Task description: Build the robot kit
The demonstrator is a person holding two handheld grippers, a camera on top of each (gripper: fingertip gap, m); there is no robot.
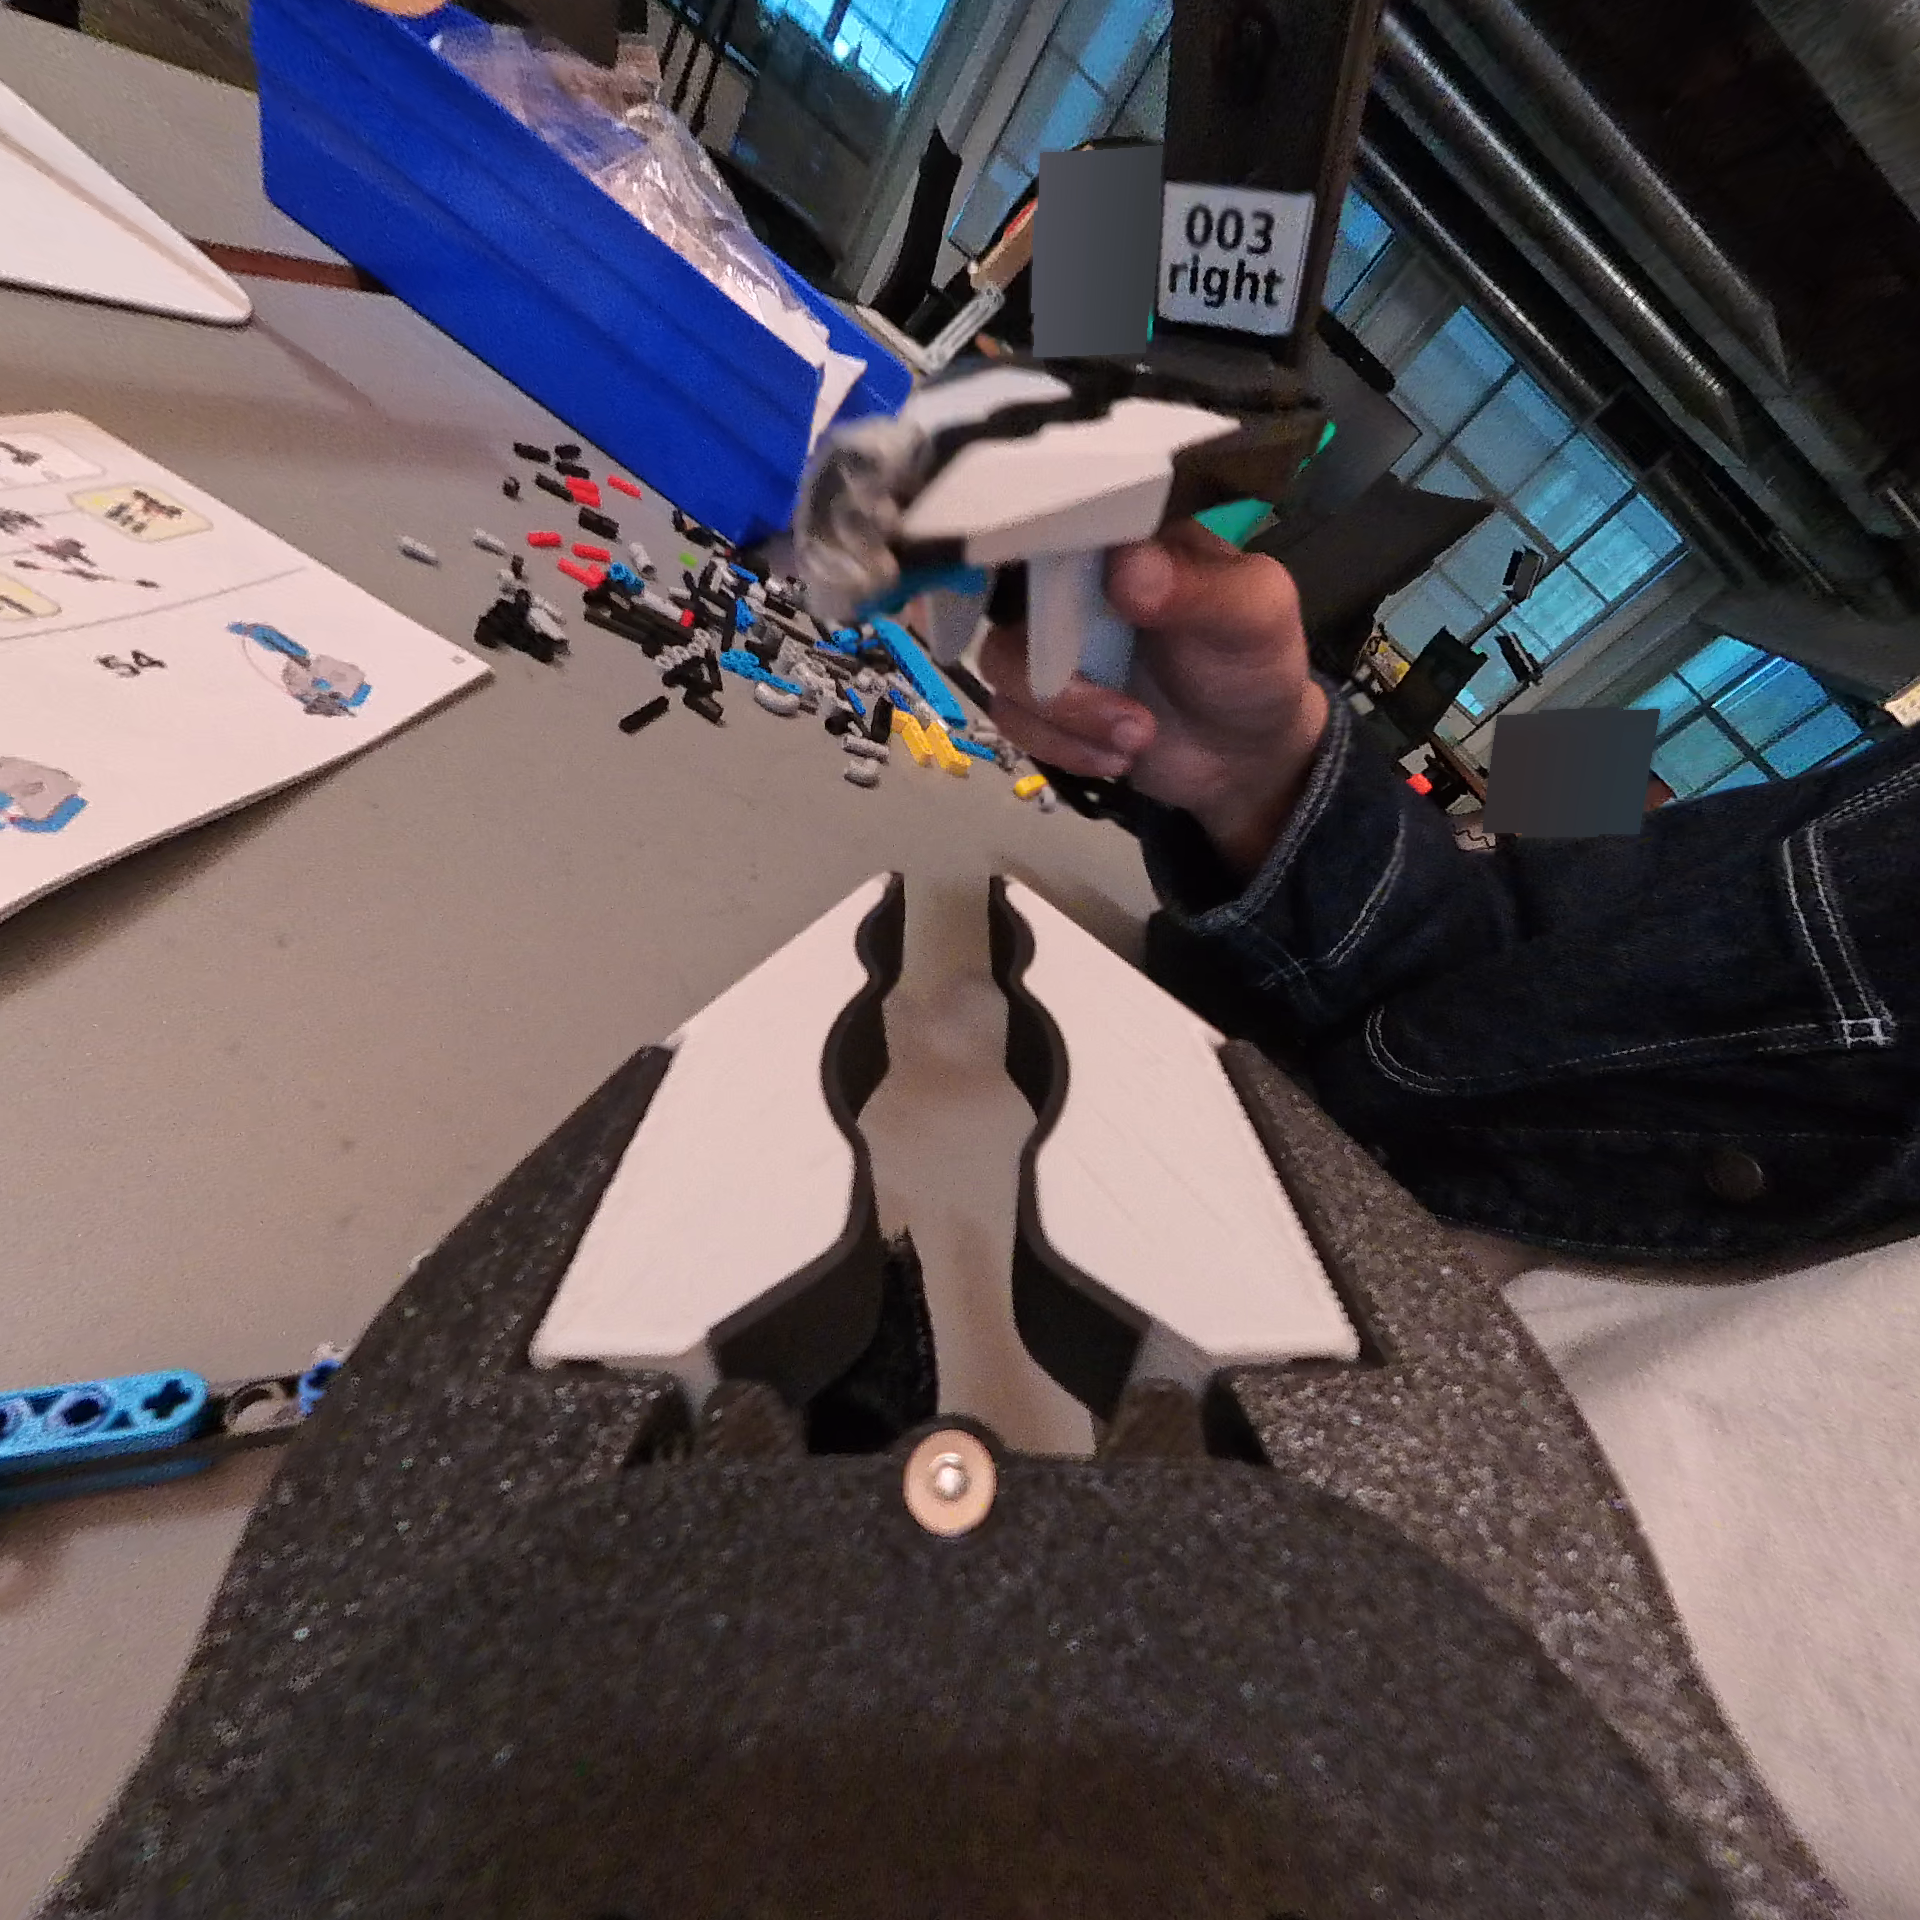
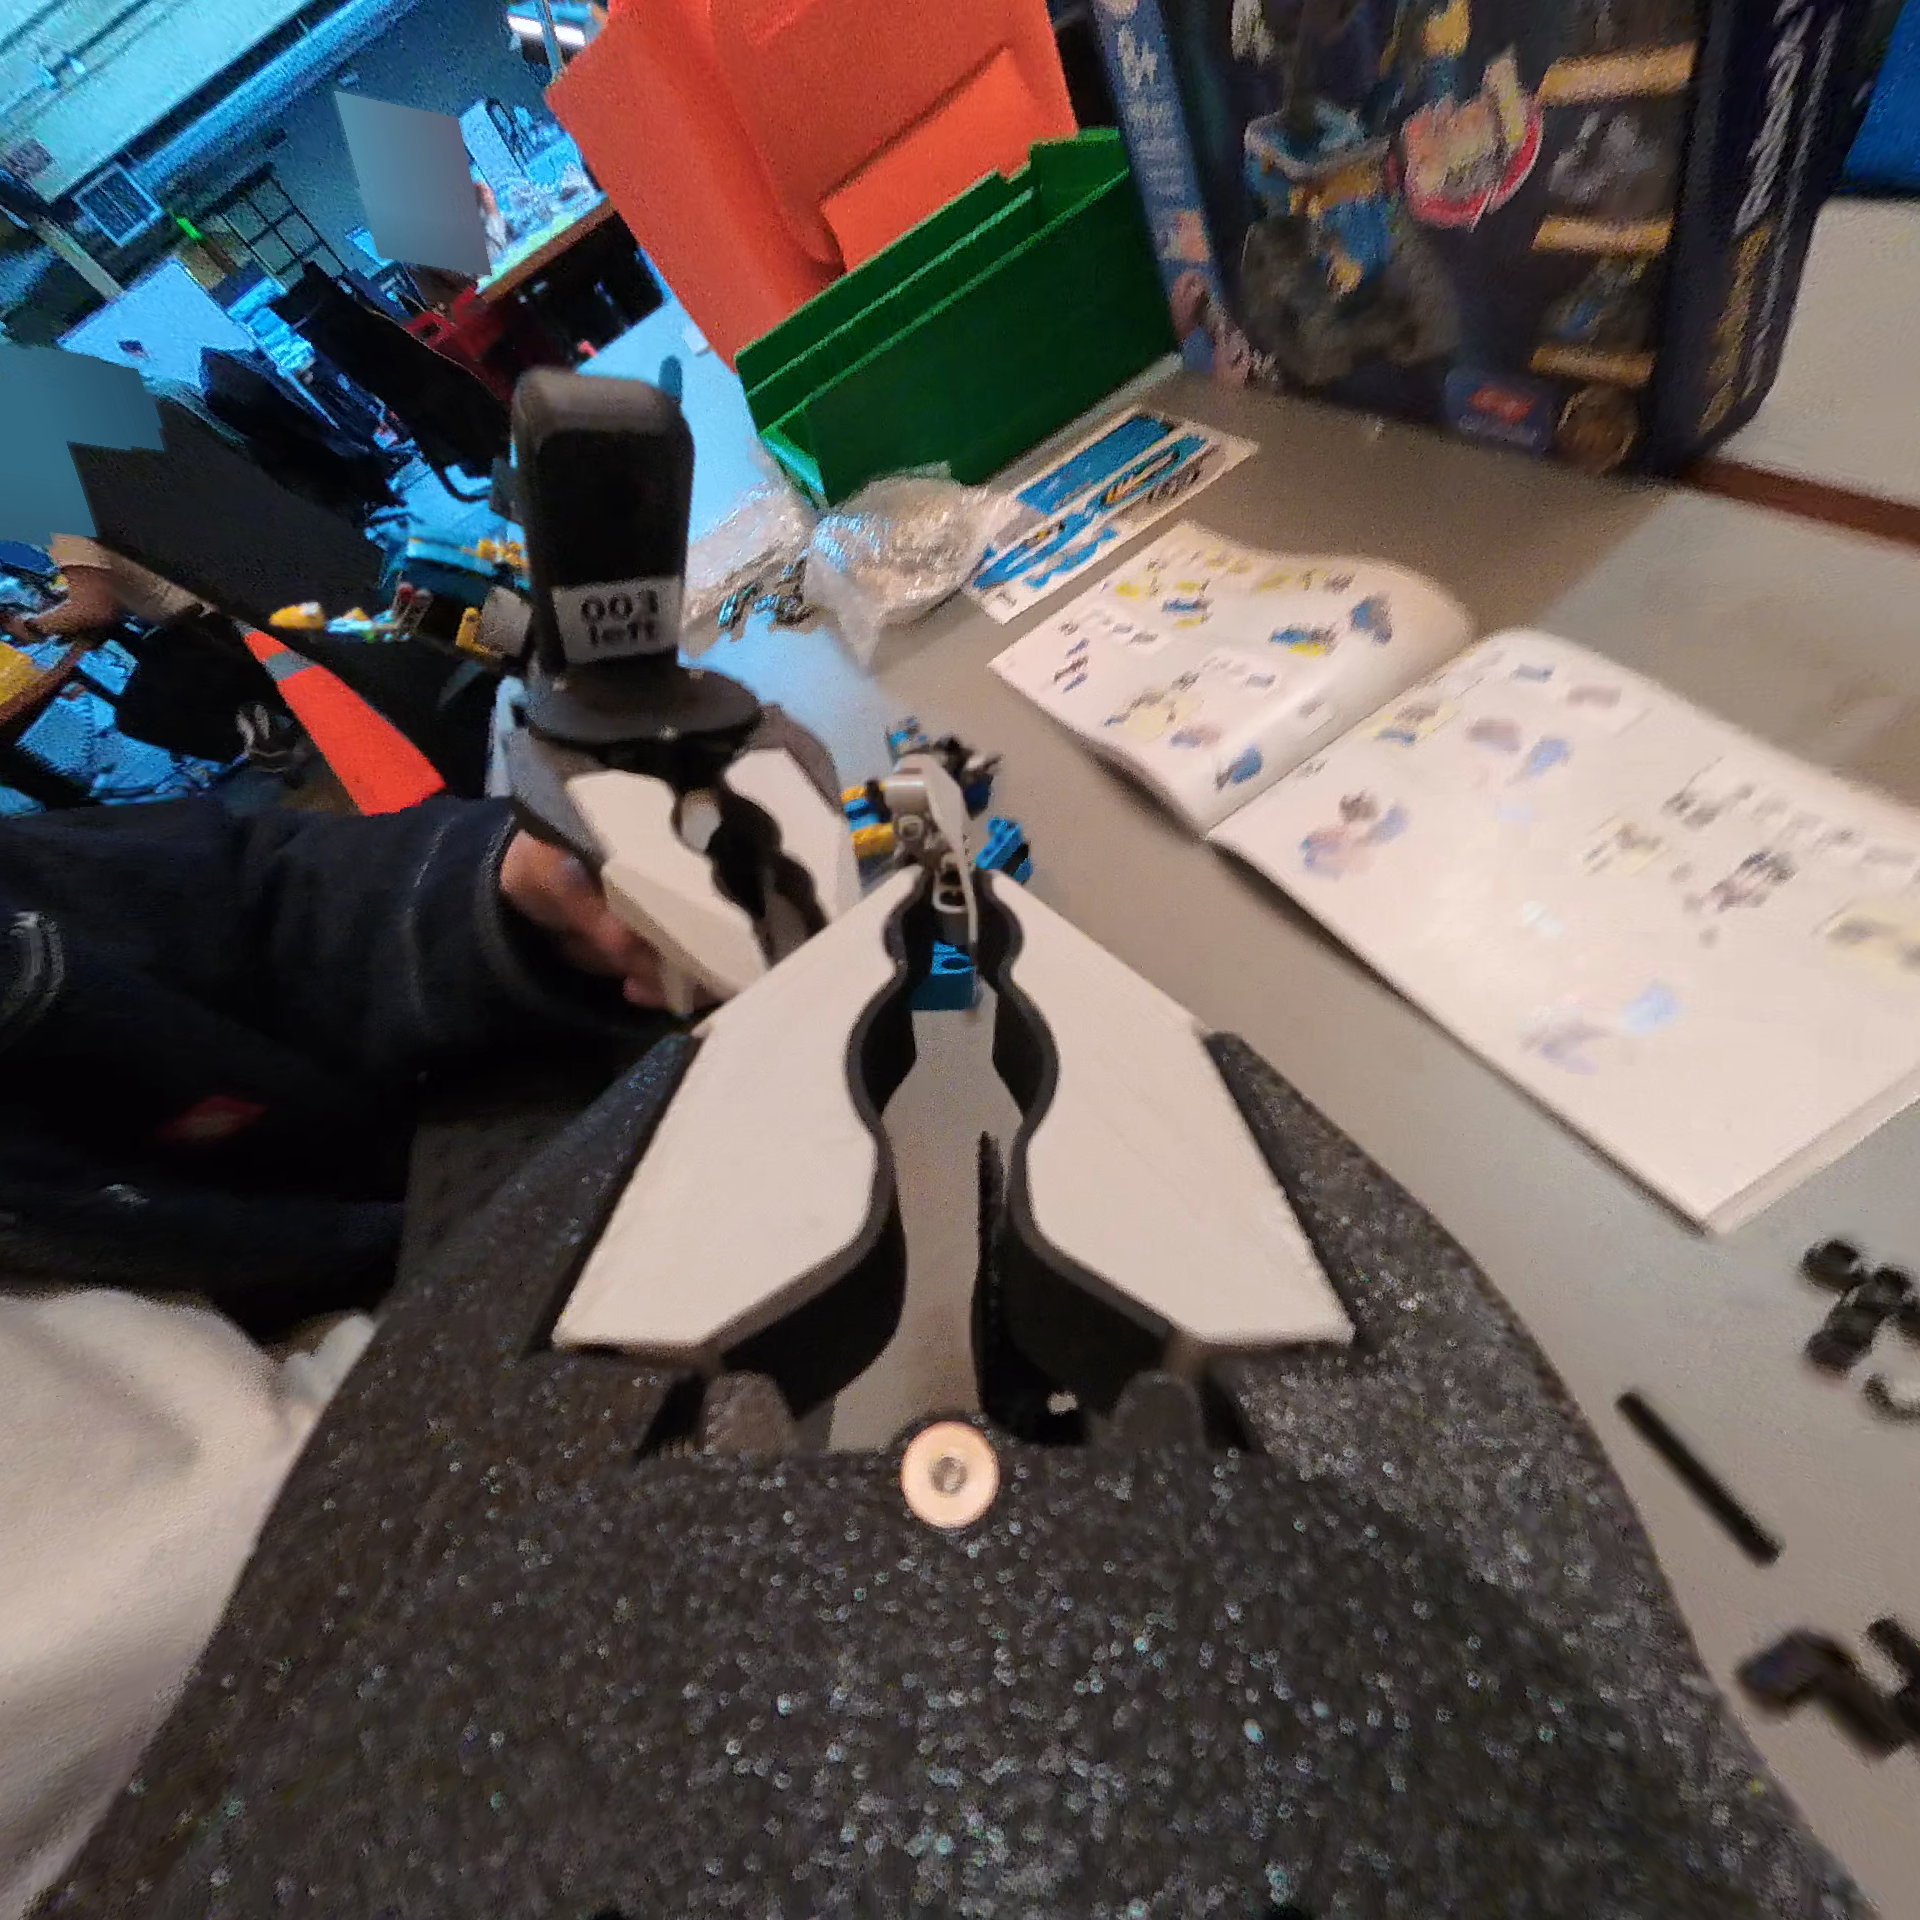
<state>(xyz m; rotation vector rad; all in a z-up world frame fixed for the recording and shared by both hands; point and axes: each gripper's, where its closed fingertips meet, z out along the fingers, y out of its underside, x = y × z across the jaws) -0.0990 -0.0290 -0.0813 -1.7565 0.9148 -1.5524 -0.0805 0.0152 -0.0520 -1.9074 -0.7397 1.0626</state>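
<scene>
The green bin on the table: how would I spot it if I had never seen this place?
Look to the far side of the grey table, where a tall orange bin stands beside a dark printed toy box. The green bin sits low between them, behind a crinkled clear plastic bag. It is the only green thing there.

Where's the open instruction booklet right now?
In the right wrist view, the instruction booklet lies open on the table, right of the right tool, below the green bin.
</scene>
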